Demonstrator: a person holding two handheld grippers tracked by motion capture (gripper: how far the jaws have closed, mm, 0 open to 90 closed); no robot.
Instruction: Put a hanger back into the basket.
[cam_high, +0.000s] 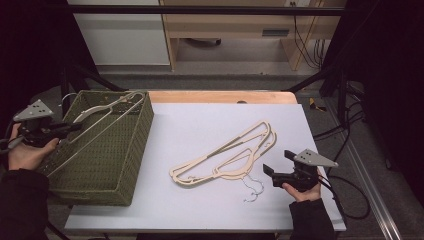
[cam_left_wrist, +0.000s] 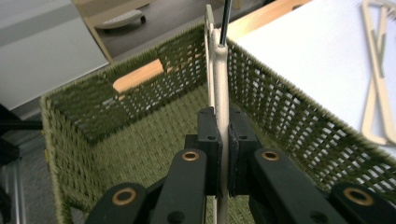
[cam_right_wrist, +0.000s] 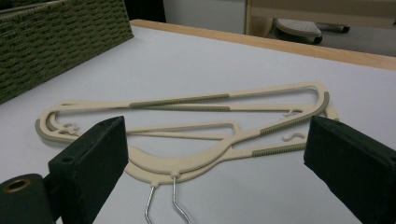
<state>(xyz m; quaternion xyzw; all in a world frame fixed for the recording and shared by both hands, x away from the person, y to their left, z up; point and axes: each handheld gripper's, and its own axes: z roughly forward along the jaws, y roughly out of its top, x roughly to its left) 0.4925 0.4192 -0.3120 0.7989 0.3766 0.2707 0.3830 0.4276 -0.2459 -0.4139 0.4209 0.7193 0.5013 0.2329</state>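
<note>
Left gripper (cam_left_wrist: 223, 154) is clamping tight on a cream hanger (cam_left_wrist: 220, 84), pads pinching its thin flat body edge-on, so the hanger is standing on edge and running away from the jaws over the basket interior; its dark wire hook is showing just past the far rim; gripping it edge-on like this is probably what is keeping it from swinging while it goes in. From the high view the same gripper (cam_high: 67, 129) is sitting at the left wall of the woven green basket (cam_high: 131, 165), hanger (cam_high: 107, 111) lying slanted across the open top, far end resting near the back right corner; looks like it is being lowered into the basket, not yet released. Basket is standing at the table's left edge, partly overhanging the grey mat (cam_high: 200, 125).

Right gripper (cam_right_wrist: 215, 158) is holding nothing, jaws spread wide, hovering low just in front of the two remaining hangers (cam_right_wrist: 196, 135); in the high view this gripper (cam_high: 272, 172) is waiting at the mat's right side, presumably lined up for the next pick. Those hangers (cam_high: 225, 155) are lying flat mid-mat, overlapped and nearly stacked, wire hooks pointing toward the person; cream plastic, slim, with grey-green ribbed grip strips on shoulders and bar, small notch hooks near the ends.
</note>
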